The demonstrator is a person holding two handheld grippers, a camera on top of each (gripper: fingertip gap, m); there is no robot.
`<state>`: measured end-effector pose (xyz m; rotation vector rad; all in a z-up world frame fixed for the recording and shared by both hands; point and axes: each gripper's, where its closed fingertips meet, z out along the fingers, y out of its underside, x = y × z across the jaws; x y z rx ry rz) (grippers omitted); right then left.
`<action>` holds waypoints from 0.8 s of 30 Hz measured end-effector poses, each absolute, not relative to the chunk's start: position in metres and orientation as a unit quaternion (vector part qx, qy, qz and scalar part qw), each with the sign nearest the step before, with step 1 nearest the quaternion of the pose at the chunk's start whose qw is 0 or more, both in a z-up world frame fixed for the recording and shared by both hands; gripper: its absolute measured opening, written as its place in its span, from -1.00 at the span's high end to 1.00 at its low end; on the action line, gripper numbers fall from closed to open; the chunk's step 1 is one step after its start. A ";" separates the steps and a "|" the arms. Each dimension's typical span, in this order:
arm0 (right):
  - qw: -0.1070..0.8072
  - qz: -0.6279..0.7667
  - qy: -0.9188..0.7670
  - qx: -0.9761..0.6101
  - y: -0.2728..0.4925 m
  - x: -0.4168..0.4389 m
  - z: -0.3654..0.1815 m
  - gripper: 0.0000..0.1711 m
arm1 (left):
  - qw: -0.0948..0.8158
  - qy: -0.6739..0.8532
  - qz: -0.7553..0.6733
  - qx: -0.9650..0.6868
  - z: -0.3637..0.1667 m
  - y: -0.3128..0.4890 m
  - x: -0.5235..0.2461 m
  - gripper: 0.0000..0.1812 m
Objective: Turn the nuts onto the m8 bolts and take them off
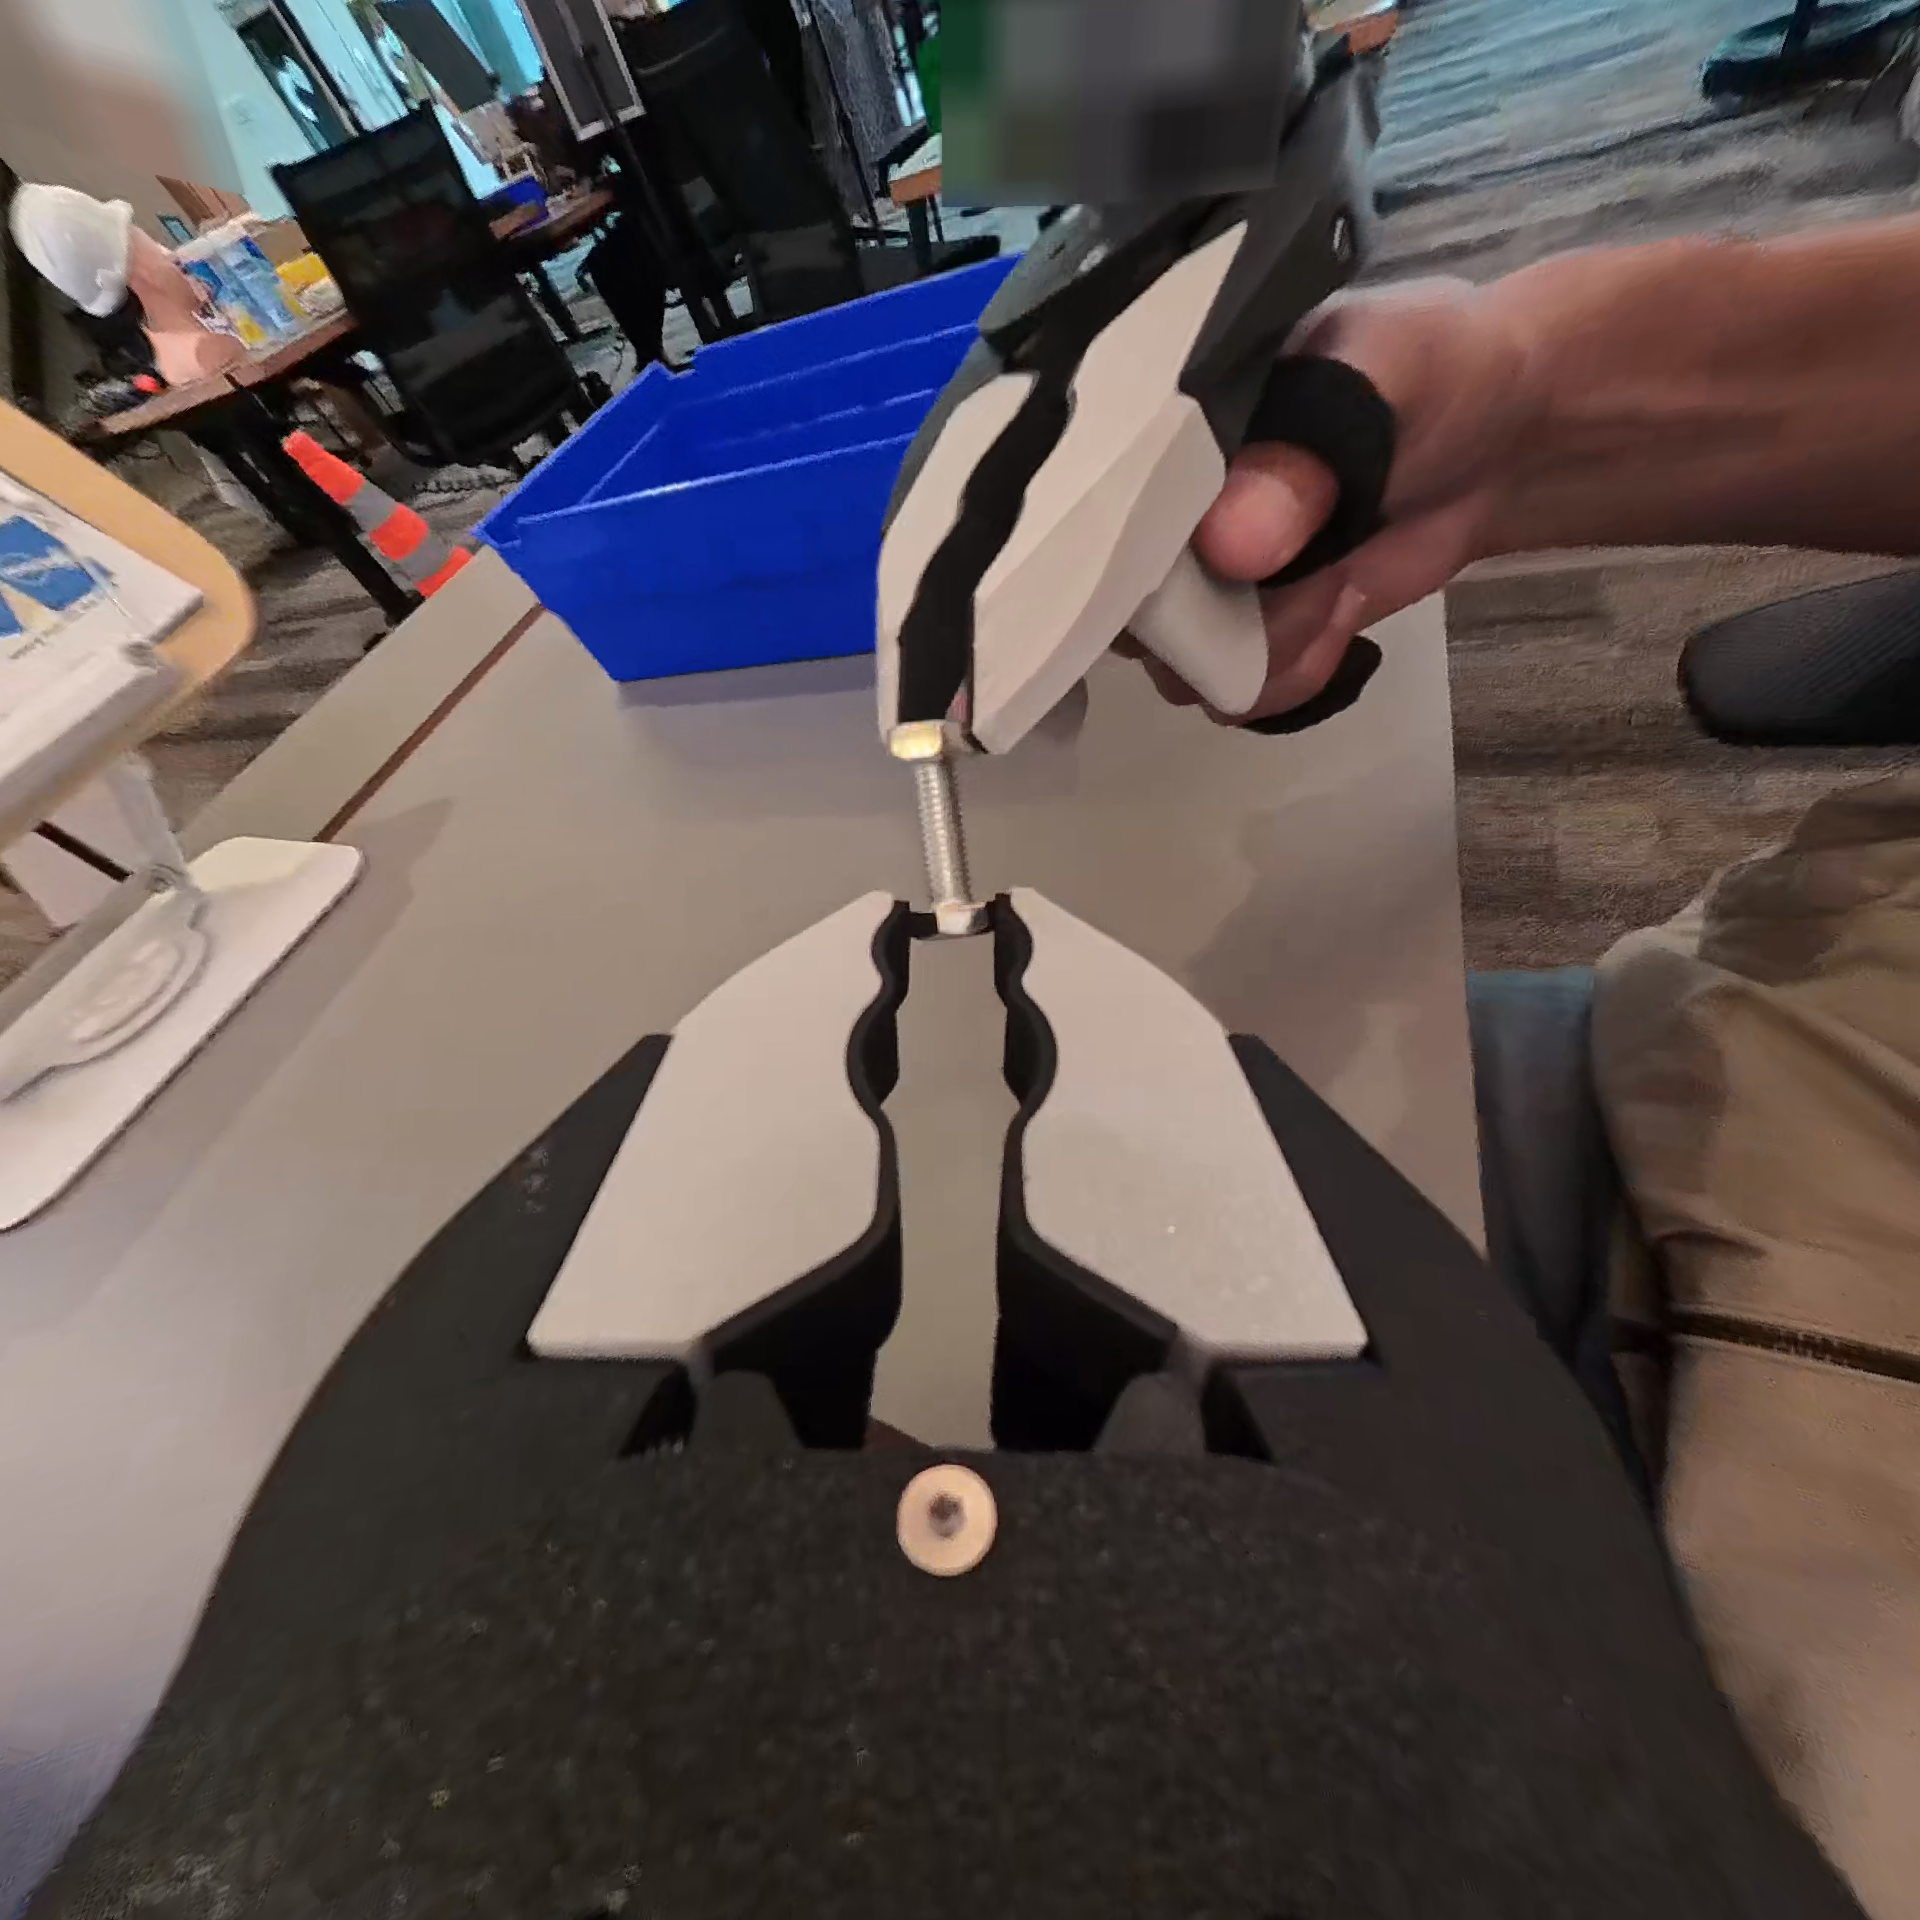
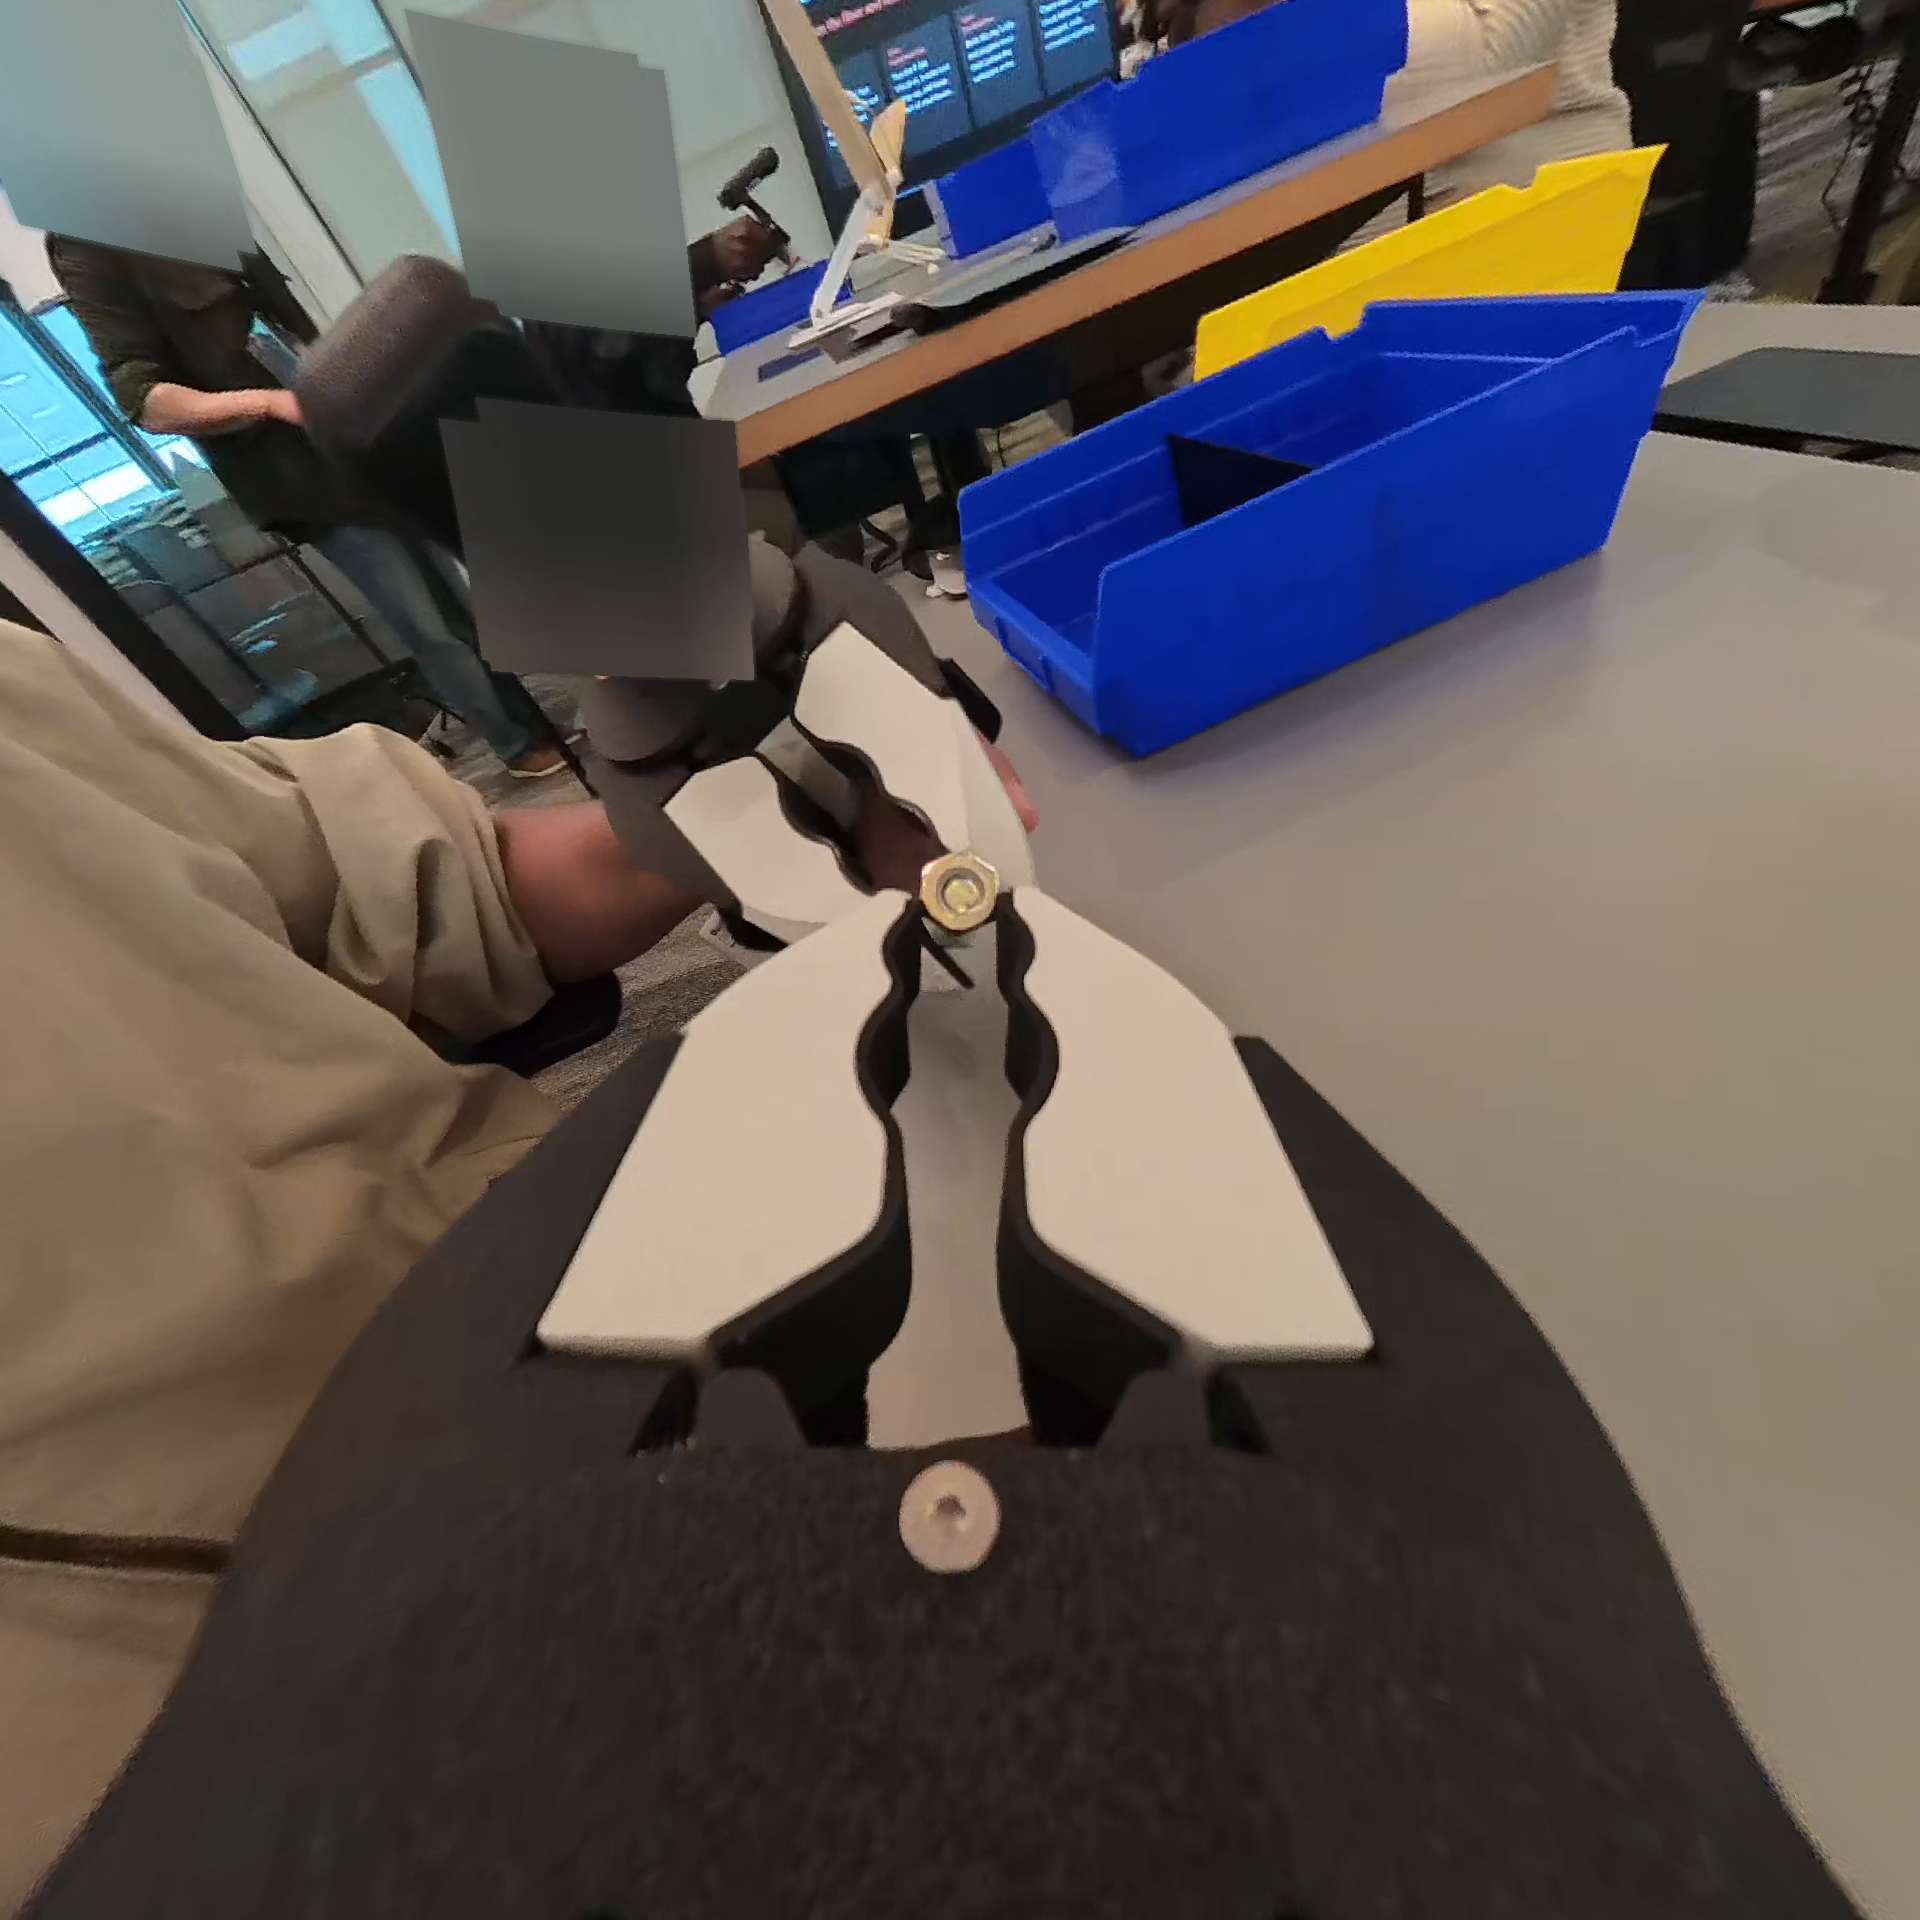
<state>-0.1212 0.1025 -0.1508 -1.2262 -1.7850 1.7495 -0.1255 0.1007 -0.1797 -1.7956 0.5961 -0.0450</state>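
I can make out no writing clearly enough to read. A white card with a blue mark (image 1: 52, 592) on a stand at my left carries blurred print, and dark wall screens (image 2: 966, 62) far behind the tables show rows of tiny, illegible text.

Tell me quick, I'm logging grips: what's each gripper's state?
Left gripper: closed on the nut.
Right gripper: closed on the bolt, at its head.
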 end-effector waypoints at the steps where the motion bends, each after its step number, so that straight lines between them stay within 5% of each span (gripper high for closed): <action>1: 0.180 0.613 -0.633 -0.437 0.103 -0.121 -0.151 0.84 | 0.585 0.252 -0.035 -0.770 -0.181 0.101 -0.125 0.83; 24: 0.154 0.580 -0.644 -0.475 0.106 -0.136 -0.152 0.83 | 0.625 0.187 -0.145 -0.744 -0.179 0.105 -0.130 0.83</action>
